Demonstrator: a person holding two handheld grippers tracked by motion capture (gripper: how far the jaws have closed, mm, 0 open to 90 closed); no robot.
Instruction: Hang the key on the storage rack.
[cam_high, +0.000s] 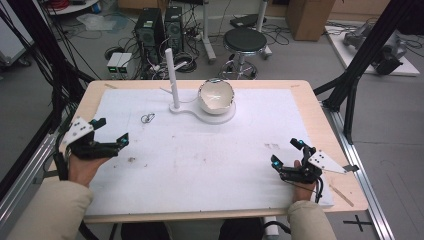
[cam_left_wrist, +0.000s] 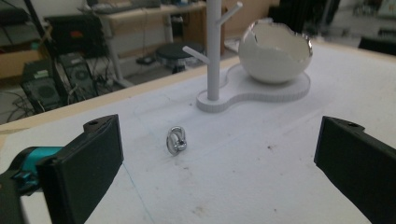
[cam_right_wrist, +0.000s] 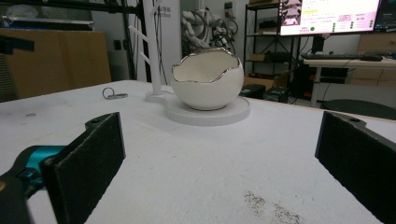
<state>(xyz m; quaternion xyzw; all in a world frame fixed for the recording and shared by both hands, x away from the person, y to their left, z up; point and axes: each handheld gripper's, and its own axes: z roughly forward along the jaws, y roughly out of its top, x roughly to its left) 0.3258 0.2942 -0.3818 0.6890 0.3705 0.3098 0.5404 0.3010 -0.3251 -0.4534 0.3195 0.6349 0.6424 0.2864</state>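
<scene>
With my left gripper (cam_high: 111, 131) spread wide and empty, I centre both jaws over the small metal ring (cam_left_wrist: 177, 140) lying flat ahead, short of the white stand (cam_left_wrist: 213, 51), before closing

Top centre of the high view, a white eggshell-shaped bowl (cam_high: 216, 96) with a jagged silver rim sits on a white branched stand (cam_high: 172, 80). Behind the table (cam_high: 320, 115), a black stool (cam_high: 245, 40). Upper left, two computer towers (cam_high: 159, 30); upper right, a cardboard box (cam_high: 310, 17). A lit monitor (cam_right_wrist: 329, 16) glows upper right in the right gripper view.
</scene>
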